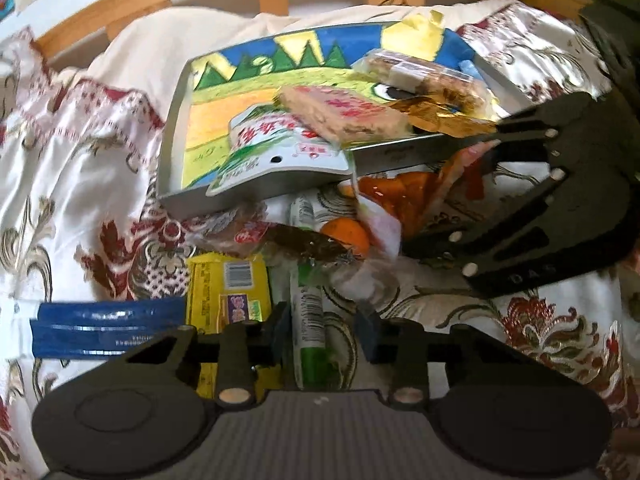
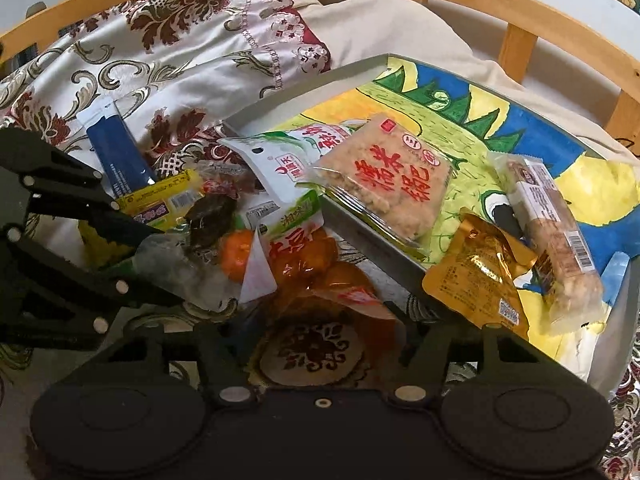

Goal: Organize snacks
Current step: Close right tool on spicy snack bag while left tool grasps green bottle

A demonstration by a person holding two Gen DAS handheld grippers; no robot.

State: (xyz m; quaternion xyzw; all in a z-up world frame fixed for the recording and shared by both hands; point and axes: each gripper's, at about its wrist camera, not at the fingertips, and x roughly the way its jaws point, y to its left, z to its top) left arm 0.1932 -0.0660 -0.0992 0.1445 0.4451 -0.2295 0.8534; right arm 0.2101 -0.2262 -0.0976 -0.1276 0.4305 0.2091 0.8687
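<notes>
Snacks: green stick pack [image 1: 310, 320] sits between your left gripper [image 1: 326, 330] pads, seemingly not pinched yet; light, slippery, grip mid-length. Right gripper [image 2: 324, 334] apart over soft orange pouch [image 2: 320, 276]; painted tray [image 2: 280, 110] beyond.

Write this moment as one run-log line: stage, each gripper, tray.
stage: mid-sort | left gripper: open astride green stick packet | right gripper: open over orange packet | tray: partly filled

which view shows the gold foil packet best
The right wrist view: the gold foil packet lies close and whole on the tray's near edge. In the left wrist view it is small, far off and partly hidden behind the right gripper.
</notes>
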